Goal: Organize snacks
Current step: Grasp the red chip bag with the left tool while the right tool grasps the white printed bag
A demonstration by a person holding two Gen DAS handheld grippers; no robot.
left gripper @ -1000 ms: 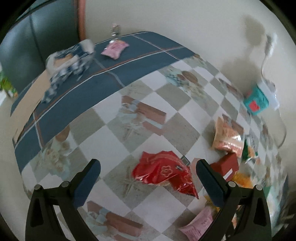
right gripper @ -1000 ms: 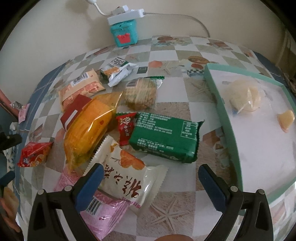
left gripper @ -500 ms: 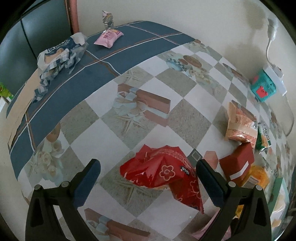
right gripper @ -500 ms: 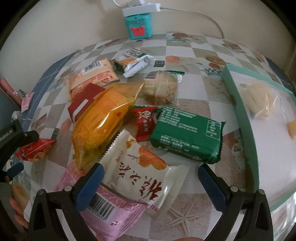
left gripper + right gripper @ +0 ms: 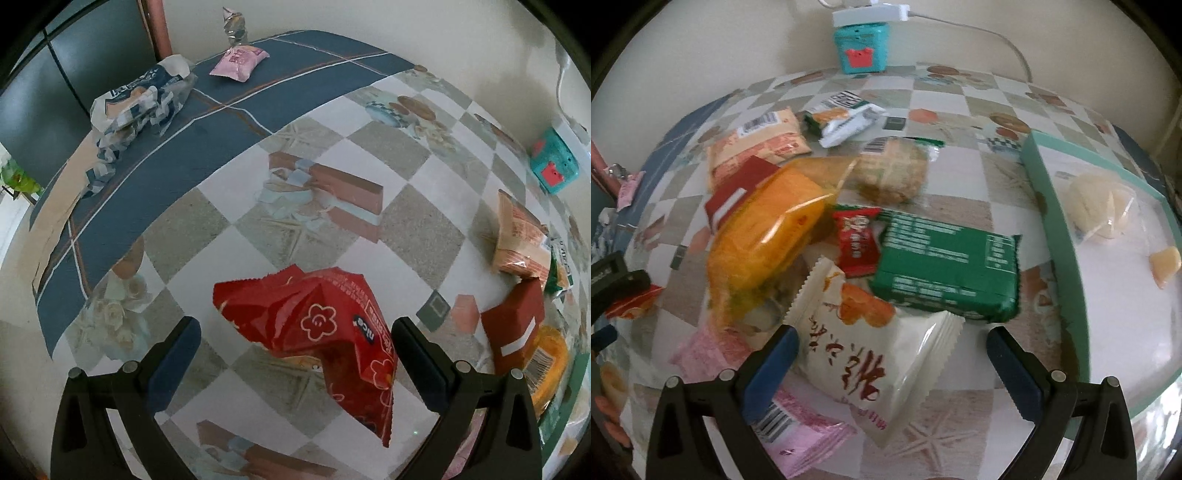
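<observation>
Fingers of my left gripper [image 5: 295, 354] stood wide apart around the red snack bag [image 5: 325, 328] — my right gripper [image 5: 892, 363] gaped over the white packet [image 5: 882, 365], grasping nothing.

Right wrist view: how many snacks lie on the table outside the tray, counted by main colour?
Red: 3, small red packet, red box, far-left red packet
Orange: 2, bright orange packet, pale orange packet
White: 2, white packet, white-and-green packet
Pink: 2, near pink packet, far pink packet
Green: 1, green packet
Clear: 1, clear biscuit packet
Total: 11
</observation>
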